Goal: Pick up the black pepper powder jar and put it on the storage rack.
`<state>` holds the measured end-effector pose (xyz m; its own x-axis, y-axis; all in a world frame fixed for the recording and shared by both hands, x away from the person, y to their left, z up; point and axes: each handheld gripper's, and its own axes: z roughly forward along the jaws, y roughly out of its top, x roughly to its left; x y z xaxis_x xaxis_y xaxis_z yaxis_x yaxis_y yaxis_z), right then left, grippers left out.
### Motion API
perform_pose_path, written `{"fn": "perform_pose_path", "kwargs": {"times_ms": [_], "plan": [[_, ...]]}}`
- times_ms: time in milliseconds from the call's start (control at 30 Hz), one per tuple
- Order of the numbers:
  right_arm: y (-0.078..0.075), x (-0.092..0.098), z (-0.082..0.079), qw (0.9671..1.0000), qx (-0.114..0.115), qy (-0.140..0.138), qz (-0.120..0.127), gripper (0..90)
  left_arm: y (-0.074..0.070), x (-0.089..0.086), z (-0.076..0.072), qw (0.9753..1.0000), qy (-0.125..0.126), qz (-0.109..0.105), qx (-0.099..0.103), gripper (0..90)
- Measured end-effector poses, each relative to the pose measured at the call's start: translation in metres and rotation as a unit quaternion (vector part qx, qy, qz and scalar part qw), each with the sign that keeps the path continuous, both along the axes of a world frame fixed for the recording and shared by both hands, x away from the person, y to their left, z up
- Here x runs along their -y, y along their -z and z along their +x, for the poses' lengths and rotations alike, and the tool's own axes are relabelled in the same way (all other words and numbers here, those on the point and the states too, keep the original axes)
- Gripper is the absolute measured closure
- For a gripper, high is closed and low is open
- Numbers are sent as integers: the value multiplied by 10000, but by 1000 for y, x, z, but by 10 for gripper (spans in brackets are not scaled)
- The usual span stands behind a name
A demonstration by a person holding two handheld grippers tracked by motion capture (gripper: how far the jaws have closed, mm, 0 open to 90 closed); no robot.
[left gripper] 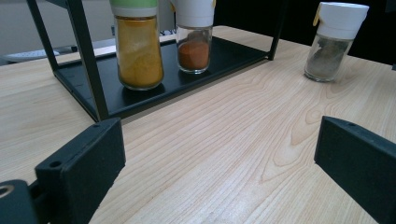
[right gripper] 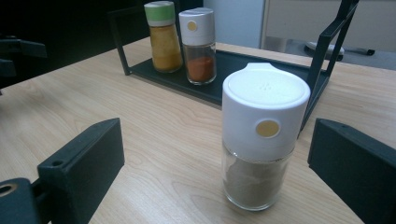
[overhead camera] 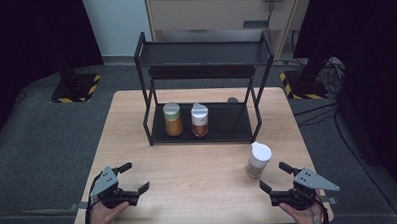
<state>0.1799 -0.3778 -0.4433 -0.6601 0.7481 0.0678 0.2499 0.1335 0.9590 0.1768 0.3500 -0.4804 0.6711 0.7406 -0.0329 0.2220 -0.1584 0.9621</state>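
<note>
Both grippers idle low on table, jaws spread, empty.
Right gripper [overhead camera: 275, 178] sits near white-capped spice jar [overhead camera: 258, 160]; left gripper [overhead camera: 134, 178] well apart from it.

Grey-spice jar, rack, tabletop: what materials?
Jar: clear glossy body, likely glass; contents show through. Its cap looks like matte white plastic. Rack: matte black, thin straight bars, probably painted metal. Tabletop: pale wood grain with soft sheen, wood or laminate.
</note>
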Motion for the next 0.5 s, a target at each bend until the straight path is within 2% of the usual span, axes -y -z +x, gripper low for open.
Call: {"fn": "perform_pose_path", "kwargs": {"times_ms": [167, 500], "plan": [[-8, 0, 3, 10000, -62, 16, -24, 32, 0, 0, 0, 10000, -7, -5, -5, 6], [-26, 2, 10, 9999, -41, 60, -133, 37, 0, 0, 0, 10000, -12, -2, -9, 6]]}}
